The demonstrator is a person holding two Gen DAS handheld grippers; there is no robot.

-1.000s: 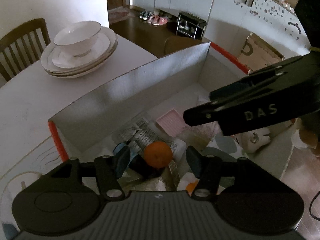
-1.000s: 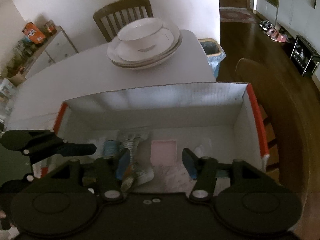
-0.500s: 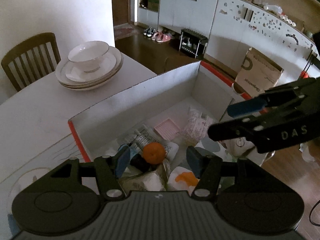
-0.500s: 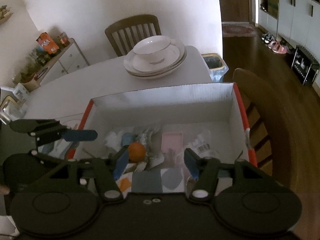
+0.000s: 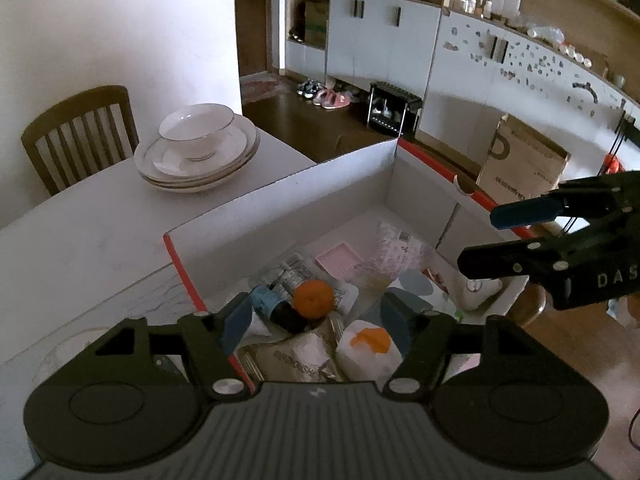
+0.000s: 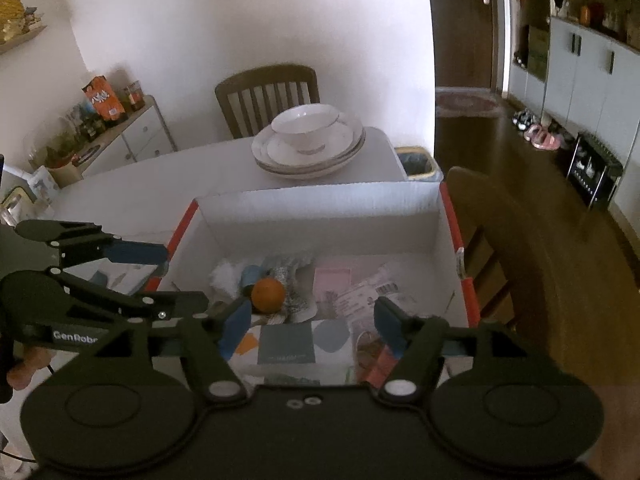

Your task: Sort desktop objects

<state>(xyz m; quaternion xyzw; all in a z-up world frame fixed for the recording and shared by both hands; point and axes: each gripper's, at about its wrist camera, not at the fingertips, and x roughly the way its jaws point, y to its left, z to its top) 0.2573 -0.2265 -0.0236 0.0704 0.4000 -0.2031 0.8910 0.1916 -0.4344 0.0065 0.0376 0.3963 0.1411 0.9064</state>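
Counting what I can see: one cardboard box (image 5: 280, 208) with red edges, one orange (image 5: 314, 299) in it, one pink tray (image 5: 338, 259), one small blue-capped bottle (image 5: 266, 300), several crumpled wrappers and packets too jumbled to number, and one stack of white plates (image 6: 310, 156) with a single bowl (image 6: 306, 124) on top. I hold two sets of tongs. My left tongs (image 5: 316, 320) hang over the near left corner of the box, jaws opening with nothing pressed between the pads; the orange lies in the box beyond and between the tips. My right tongs (image 6: 312, 322) hang over the near side of the box, jaws also opening and empty, with the orange just past the left fingertip. Box and plates sit on a white desk (image 6: 160, 188). Two wooden chairs are in view, one behind the desk (image 6: 266, 96), another by the box's right side (image 6: 492, 240), over dark wood flooring with white cabinets (image 5: 384, 40) along the wall
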